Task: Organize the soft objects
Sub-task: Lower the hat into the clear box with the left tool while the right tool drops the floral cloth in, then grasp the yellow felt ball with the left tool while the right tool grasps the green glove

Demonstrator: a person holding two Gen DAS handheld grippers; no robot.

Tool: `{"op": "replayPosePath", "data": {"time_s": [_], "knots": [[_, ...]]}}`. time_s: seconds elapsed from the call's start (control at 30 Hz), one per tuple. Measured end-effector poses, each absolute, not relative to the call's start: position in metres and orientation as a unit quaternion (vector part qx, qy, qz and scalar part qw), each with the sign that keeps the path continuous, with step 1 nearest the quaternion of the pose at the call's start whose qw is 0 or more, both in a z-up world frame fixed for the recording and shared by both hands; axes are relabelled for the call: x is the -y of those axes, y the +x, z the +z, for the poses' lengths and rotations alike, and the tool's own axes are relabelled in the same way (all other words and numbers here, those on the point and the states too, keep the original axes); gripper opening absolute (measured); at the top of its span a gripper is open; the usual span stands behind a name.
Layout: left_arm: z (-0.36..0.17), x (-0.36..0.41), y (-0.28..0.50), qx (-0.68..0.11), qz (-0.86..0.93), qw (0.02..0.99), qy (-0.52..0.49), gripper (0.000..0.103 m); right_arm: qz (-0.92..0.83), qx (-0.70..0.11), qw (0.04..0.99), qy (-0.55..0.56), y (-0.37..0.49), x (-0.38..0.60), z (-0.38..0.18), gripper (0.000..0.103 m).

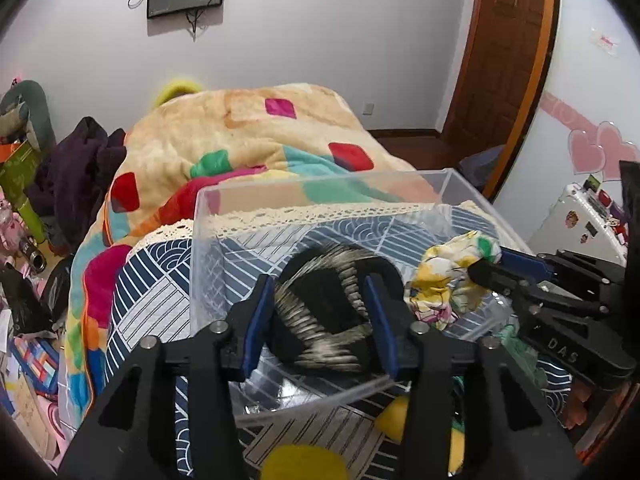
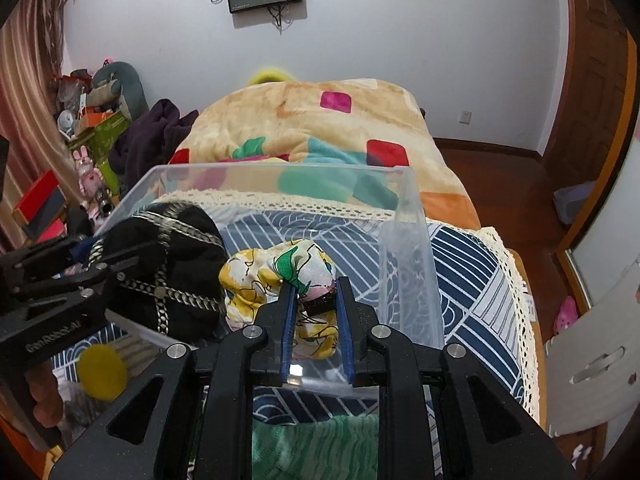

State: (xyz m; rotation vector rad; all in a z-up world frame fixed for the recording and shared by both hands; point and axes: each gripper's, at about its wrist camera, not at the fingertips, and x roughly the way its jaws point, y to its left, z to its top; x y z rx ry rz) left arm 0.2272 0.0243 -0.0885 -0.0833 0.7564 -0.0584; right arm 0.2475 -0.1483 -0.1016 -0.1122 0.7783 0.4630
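A clear plastic bin (image 1: 320,184) (image 2: 404,248) stands on the patterned cloth. My left gripper (image 1: 320,284) is over it, fingers wide apart around a black soft item with silver chain stripes (image 1: 320,312) (image 2: 168,276) that lies in the bin; the item looks blurred. My right gripper (image 2: 316,292) (image 1: 484,270) is at the bin's right side, fingers slightly apart, with a yellow floral cloth item (image 2: 276,276) (image 1: 444,284) between them. Whether the pads still press it is unclear.
A blue-and-white patterned cloth with lace edge (image 2: 472,272) covers the surface. A colourful blanket (image 1: 248,136) lies beyond. Yellow round pieces (image 1: 304,462) (image 2: 102,372) and a green knitted item (image 2: 316,448) lie near the front. Clutter stands at the left (image 1: 24,208).
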Motion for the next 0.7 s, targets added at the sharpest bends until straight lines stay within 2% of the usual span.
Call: {"op": "replayPosePath", "data": {"time_s": [0.07,0.2,0.43,0.6,0.7], "knots": [[-0.083,-0.025,0.222,-0.362,-0.030,0.931,-0.040,0.056,0.225,-0.370,0.900,-0.059,0.243,0.150,-0.099,0.028],[-0.068,-0.024,0.205,-0.338,-0.027,0.940,-0.029,0.060,0.220,-0.353,0.907,-0.069,0.236,0.152,-0.092,0.038],[-0.047,-0.022,0.171,-0.294,-0.018,0.956,-0.007,0.076,0.222,-0.314,0.921,-0.061,0.219,0.158,-0.070,0.054],[-0.046,-0.024,0.145,-0.280,-0.015,0.960,-0.005,0.091,0.227,-0.286,0.929,-0.055,0.201,0.166,-0.063,0.072],[-0.054,-0.026,0.136,-0.289,-0.016,0.957,-0.007,0.092,0.228,-0.285,0.930,-0.052,0.194,0.167,-0.068,0.075]]}}
